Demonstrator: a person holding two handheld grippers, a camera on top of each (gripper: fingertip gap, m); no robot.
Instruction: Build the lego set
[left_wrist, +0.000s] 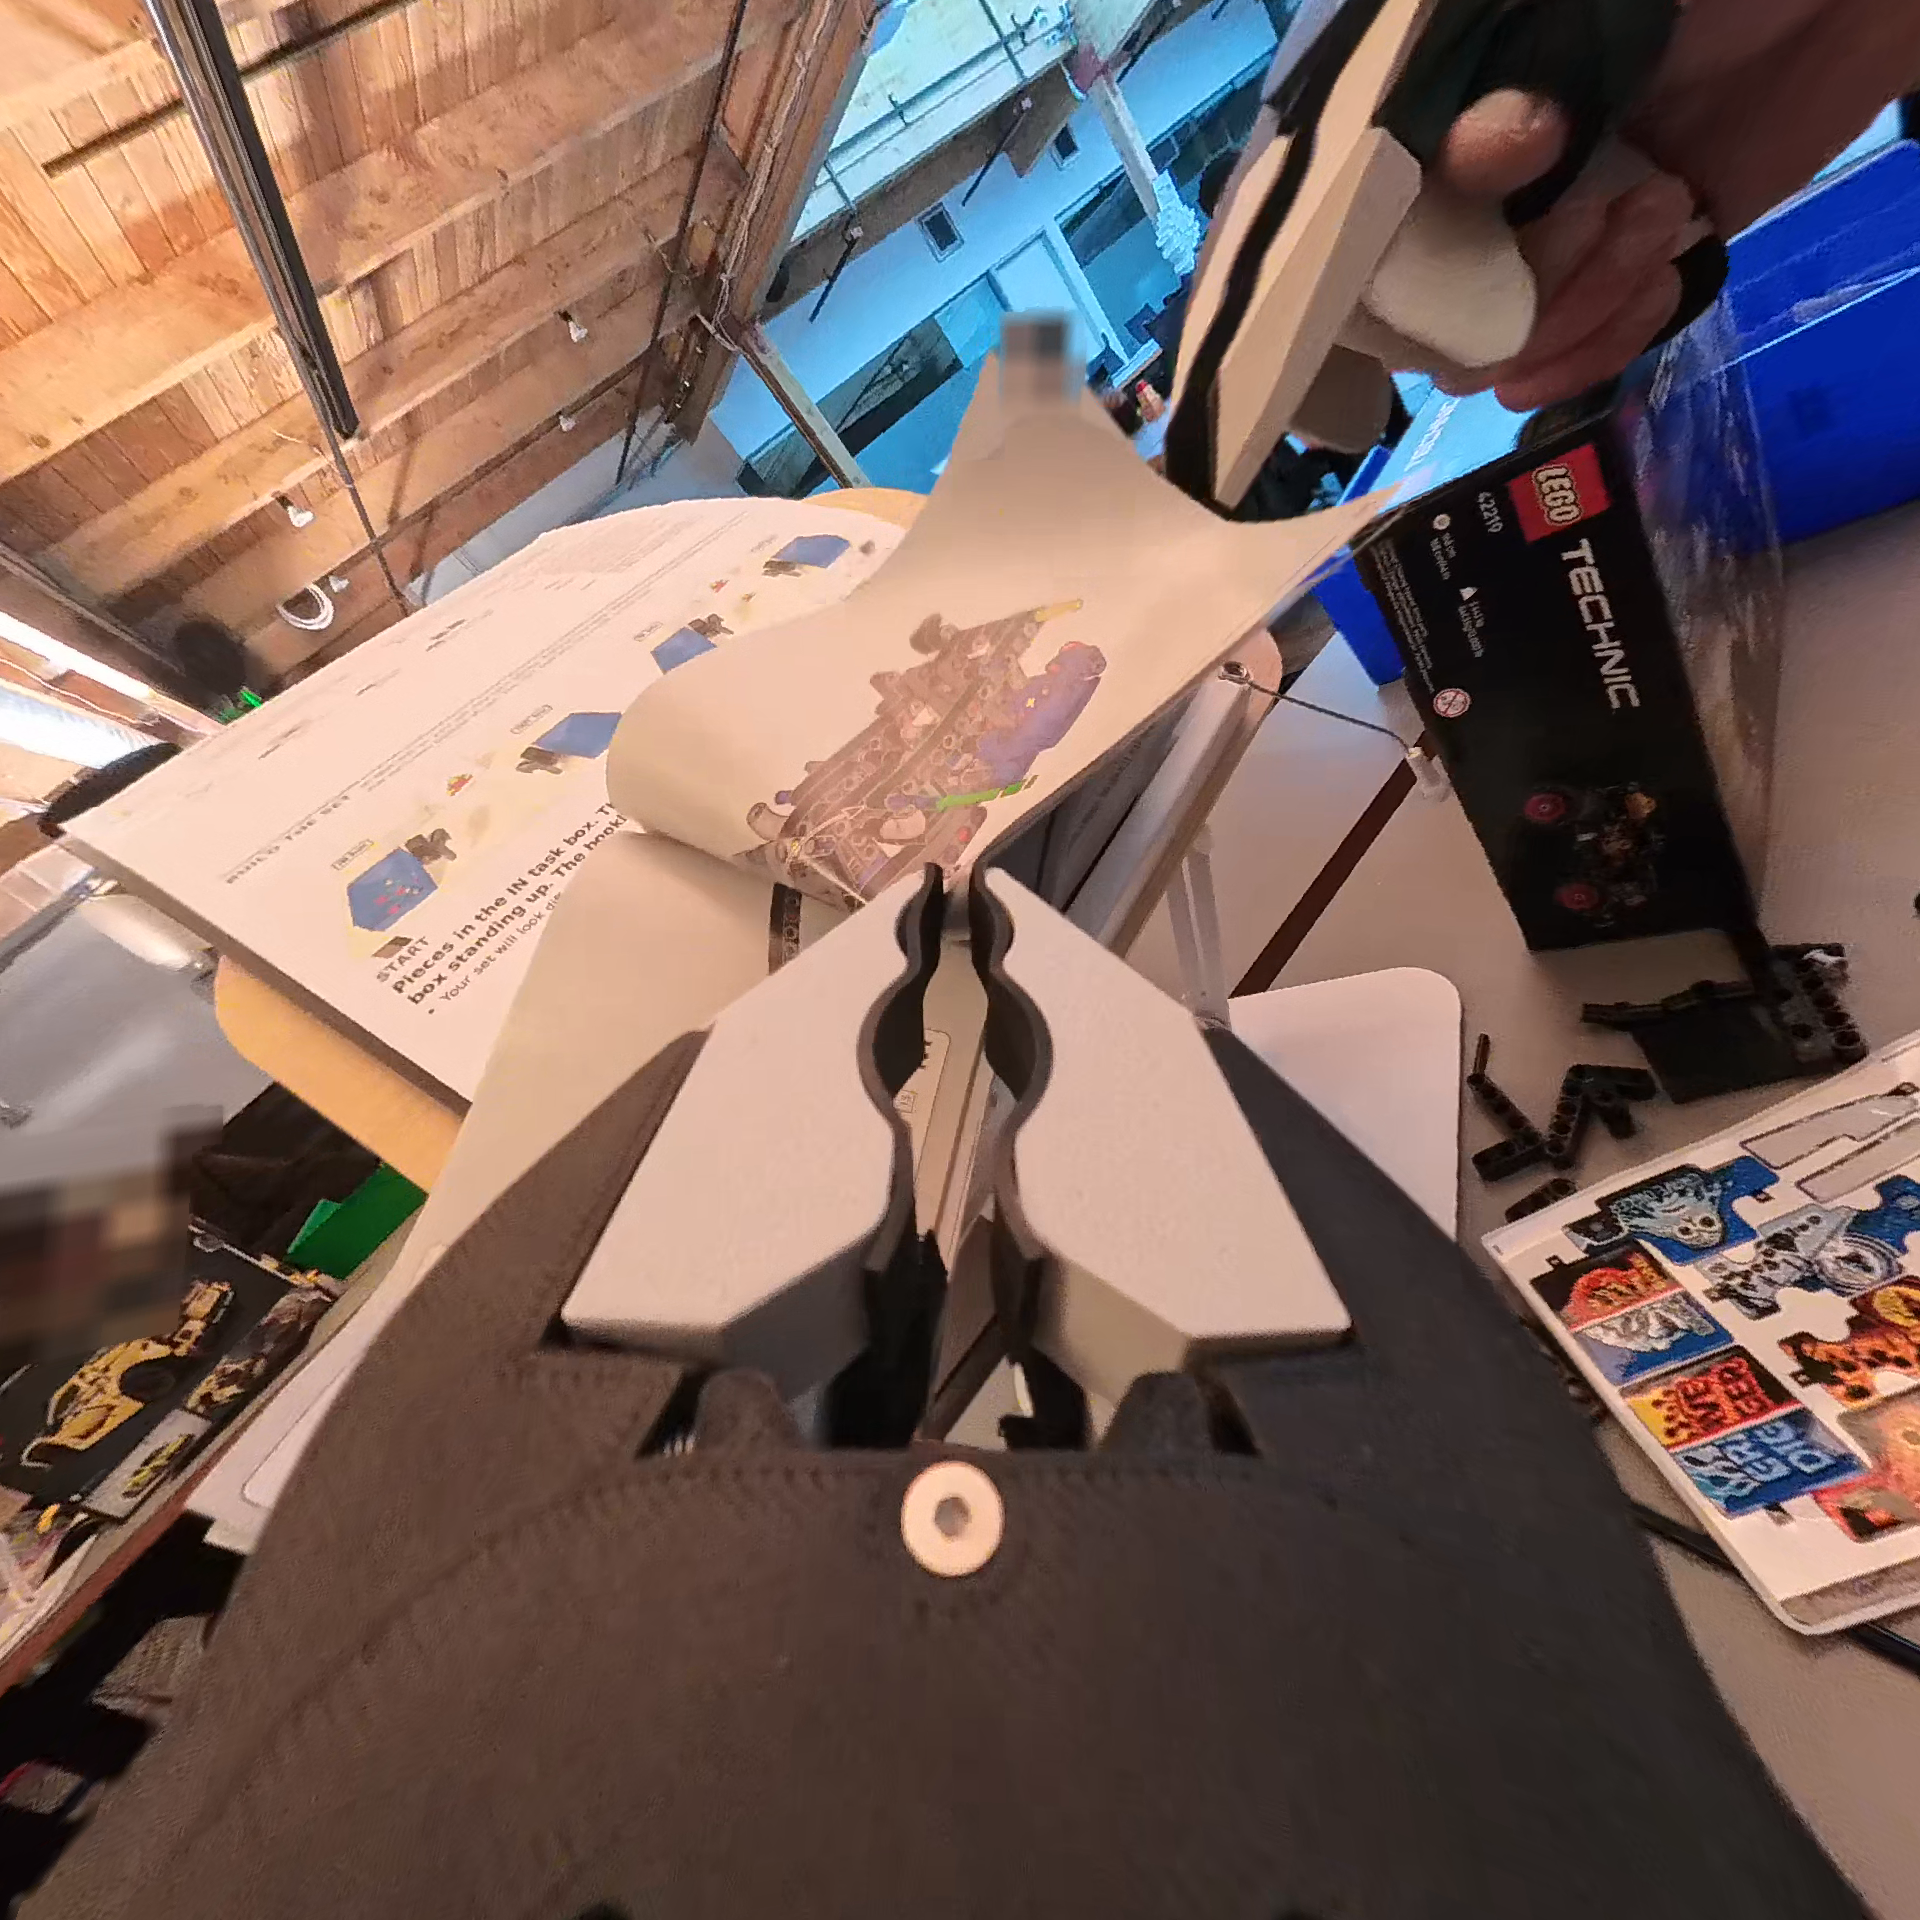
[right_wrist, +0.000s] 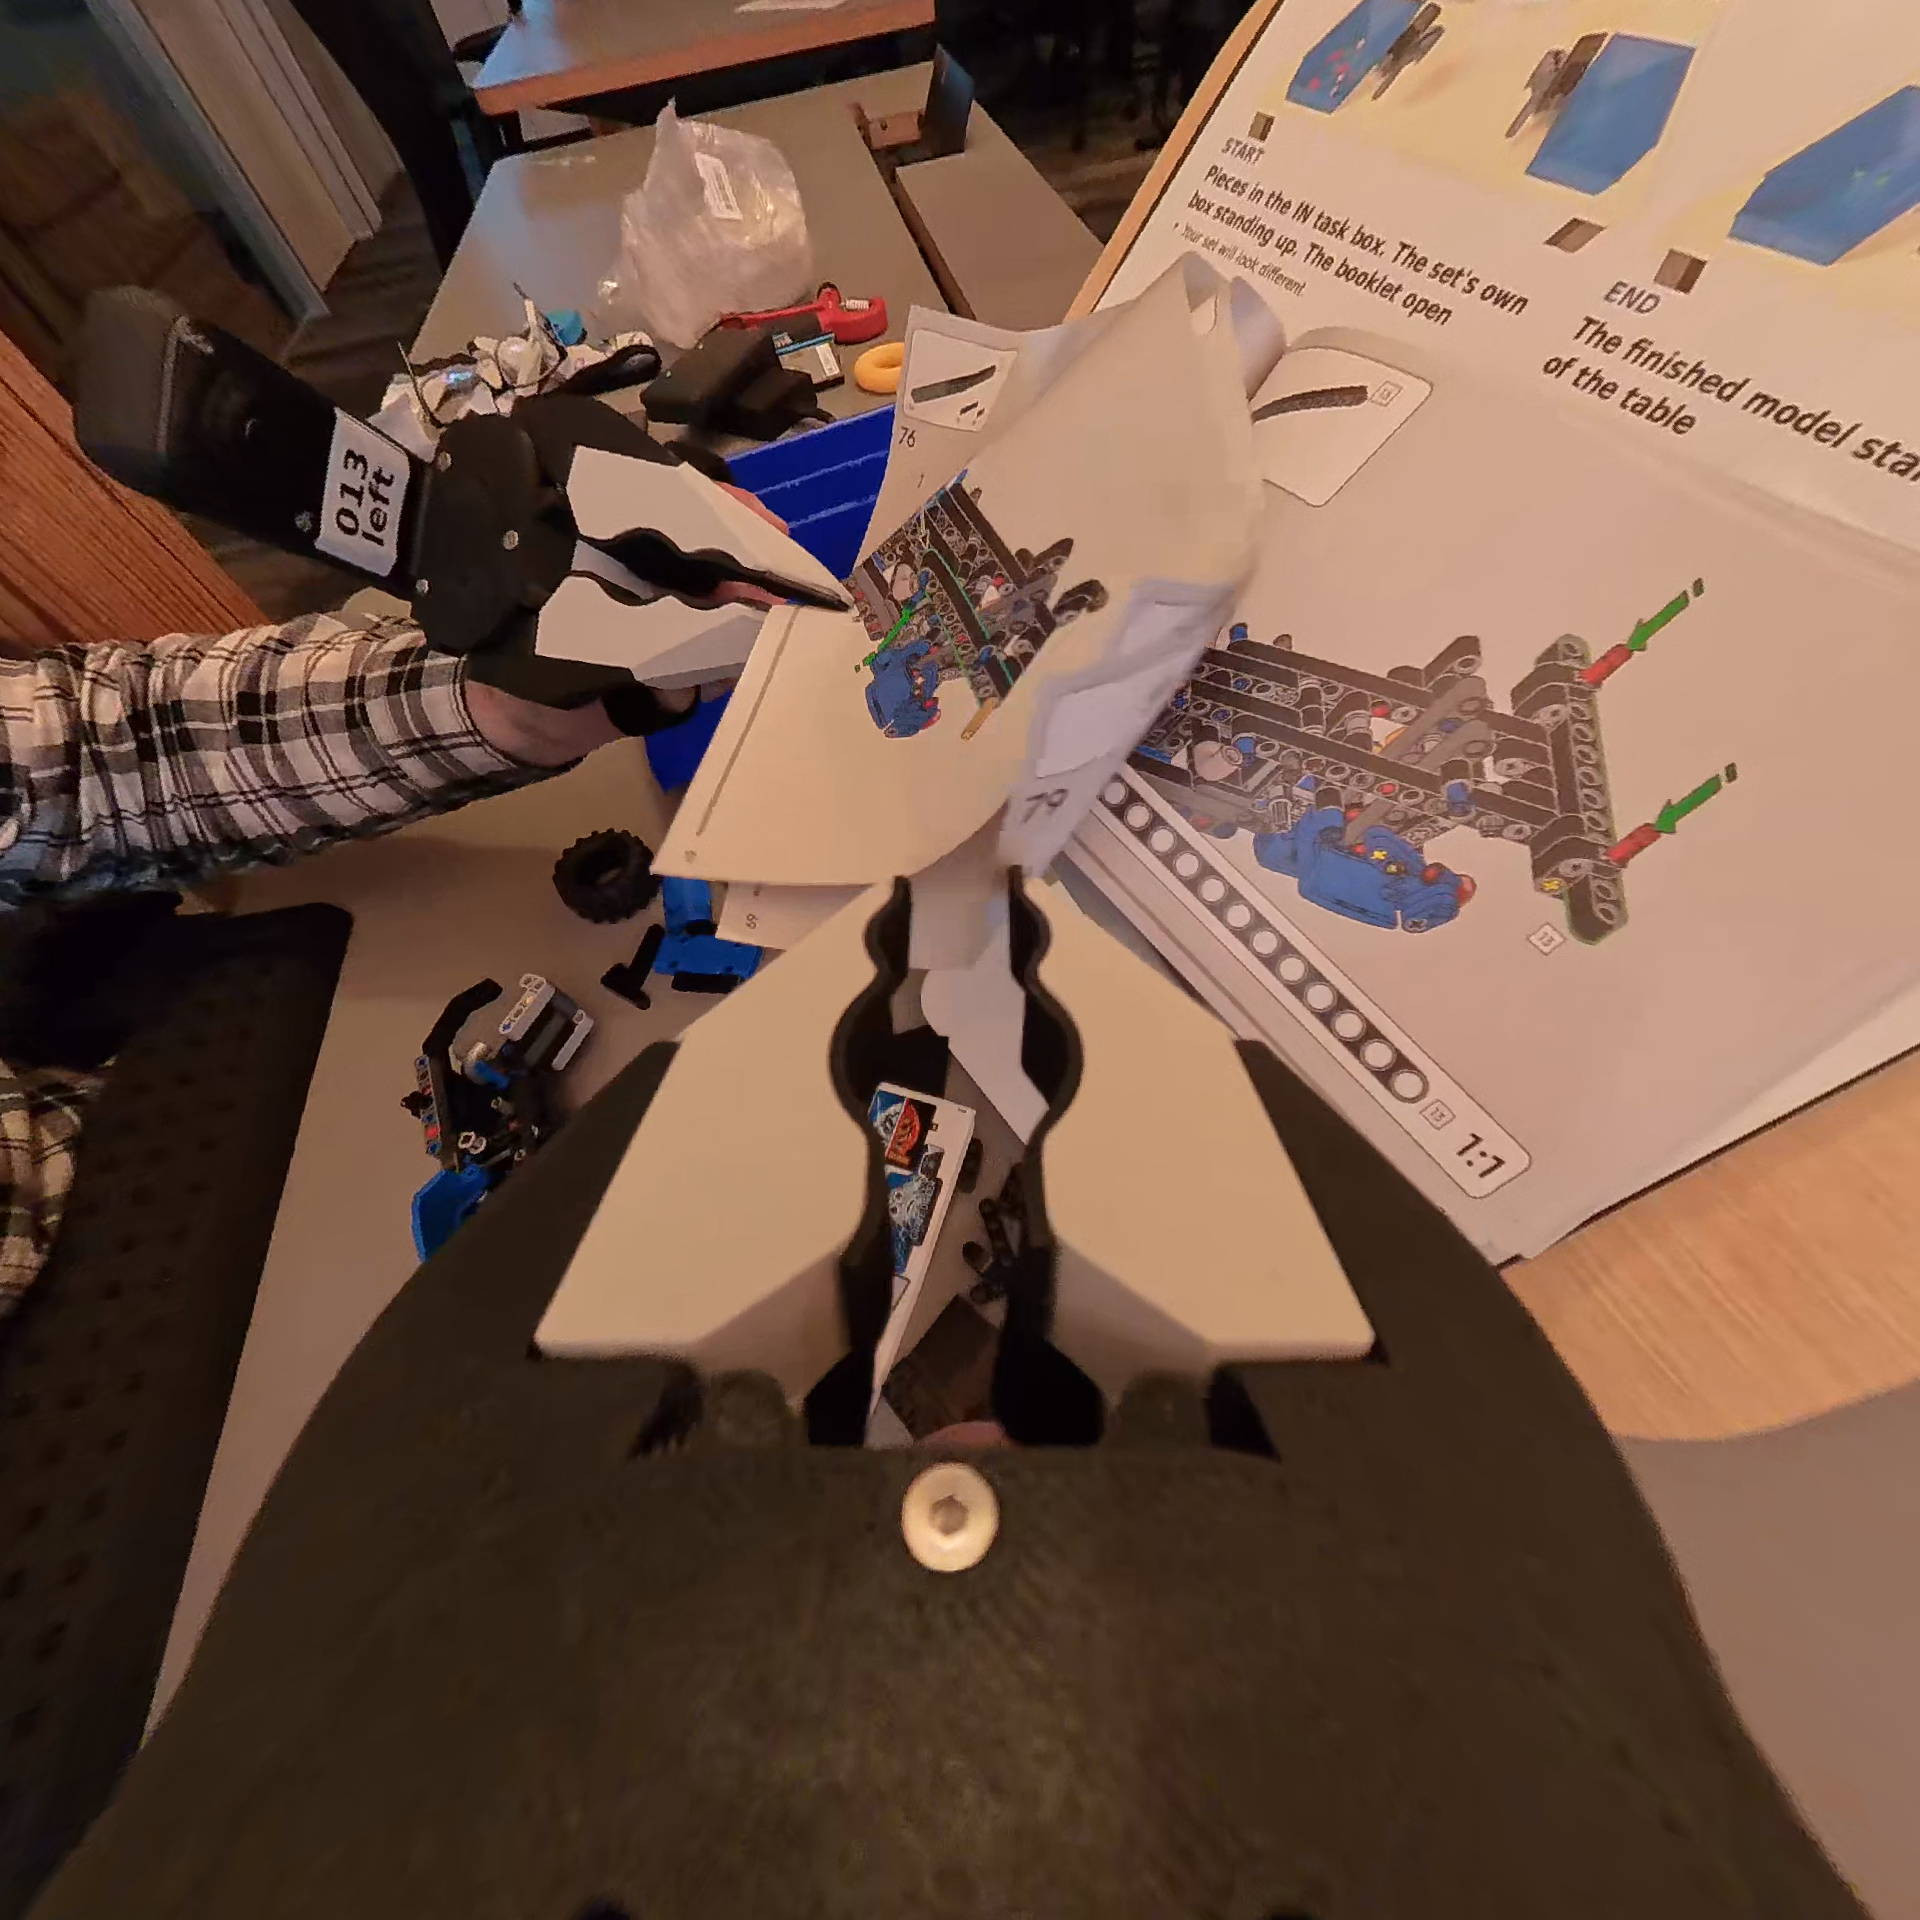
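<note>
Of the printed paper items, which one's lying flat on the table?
The colourful sticker sheet, flat beside loose black beams. The big white instruction board stands tilted; the curled booklet page is lifted.

Wrist cams close-up along jaws, opposite sides, shared booklet (left_wrist: 935, 717).

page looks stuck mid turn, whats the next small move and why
Probably ease the right tool across to lay the curled page flat. Both tools pinch pages: the left tool holds the page underneath, and the lifted page hides part of the open booklet.
</note>
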